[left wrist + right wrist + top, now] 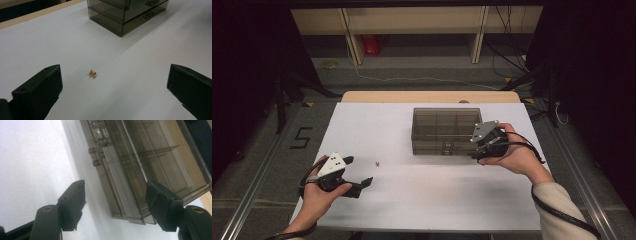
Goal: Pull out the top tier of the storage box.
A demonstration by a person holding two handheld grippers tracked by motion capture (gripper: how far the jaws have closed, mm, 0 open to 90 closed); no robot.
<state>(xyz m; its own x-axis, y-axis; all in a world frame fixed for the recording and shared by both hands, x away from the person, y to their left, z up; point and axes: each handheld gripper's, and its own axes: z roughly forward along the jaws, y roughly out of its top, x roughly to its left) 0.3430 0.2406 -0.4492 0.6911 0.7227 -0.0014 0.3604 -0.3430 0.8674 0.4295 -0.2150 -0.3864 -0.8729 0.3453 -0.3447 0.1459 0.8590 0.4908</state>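
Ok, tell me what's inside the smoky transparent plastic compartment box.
Through the smoky transparent plastic compartment box, thin divider walls show, splitting it into compartments. No contents are visible; the tinted lid and the right gripper obscure parts.

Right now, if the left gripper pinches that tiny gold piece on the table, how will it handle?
The gold piece looks tiny against the left gripper, whose jaws stand wide open, so it is probably very light and easy to flick away. Its knobbly, shiny surface suggests hard metal, likely slippery between flat pads. It lies low on the smooth white table, so it may skid or roll when nudged.

Red object under wooden shelf
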